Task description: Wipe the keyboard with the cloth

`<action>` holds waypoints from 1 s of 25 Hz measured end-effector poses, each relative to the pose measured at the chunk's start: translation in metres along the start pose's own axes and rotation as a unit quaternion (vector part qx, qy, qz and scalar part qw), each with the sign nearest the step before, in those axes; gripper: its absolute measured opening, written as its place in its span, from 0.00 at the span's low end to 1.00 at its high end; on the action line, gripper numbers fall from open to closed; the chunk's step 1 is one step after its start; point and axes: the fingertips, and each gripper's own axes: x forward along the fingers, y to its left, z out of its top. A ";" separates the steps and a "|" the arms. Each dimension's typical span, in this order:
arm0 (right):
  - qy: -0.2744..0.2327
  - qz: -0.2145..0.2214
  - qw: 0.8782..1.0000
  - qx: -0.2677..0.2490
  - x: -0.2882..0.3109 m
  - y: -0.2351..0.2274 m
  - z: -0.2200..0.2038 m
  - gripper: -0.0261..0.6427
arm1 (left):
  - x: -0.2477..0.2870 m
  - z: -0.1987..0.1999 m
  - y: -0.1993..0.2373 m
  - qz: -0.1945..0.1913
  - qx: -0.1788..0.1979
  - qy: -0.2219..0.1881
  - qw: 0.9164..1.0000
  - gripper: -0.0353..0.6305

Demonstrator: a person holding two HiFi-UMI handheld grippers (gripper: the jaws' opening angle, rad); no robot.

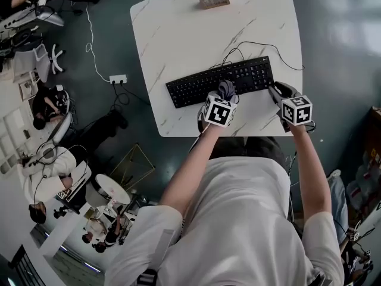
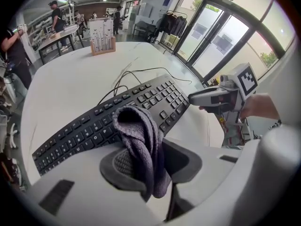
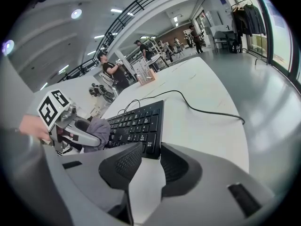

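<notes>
Left hand-held gripper [image 2: 151, 163] clamped on grey cloth [image 2: 140, 135] over keyboard [image 1: 221, 81] by surface's [image 1: 178, 28] front edge, the clamping clear only in left gripper view, right hand-held gripper [image 3: 150, 163] part-open, empty, at keyboard's right end

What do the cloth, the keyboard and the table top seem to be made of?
Cloth: soft greyish-purple fabric, probably microfibre; it shows a fuzzy pile and limp folds.
Keyboard: matt black plastic; the moulded keys give little glare.
Table: smooth white top with grey veins, either marble or a marble-look laminate; I cannot tell which.
</notes>
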 end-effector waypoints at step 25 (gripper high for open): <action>-0.011 0.013 1.000 -0.024 -0.005 0.008 -0.005 0.24 | 0.021 0.046 -0.064 -0.026 0.108 0.015 0.994 0.23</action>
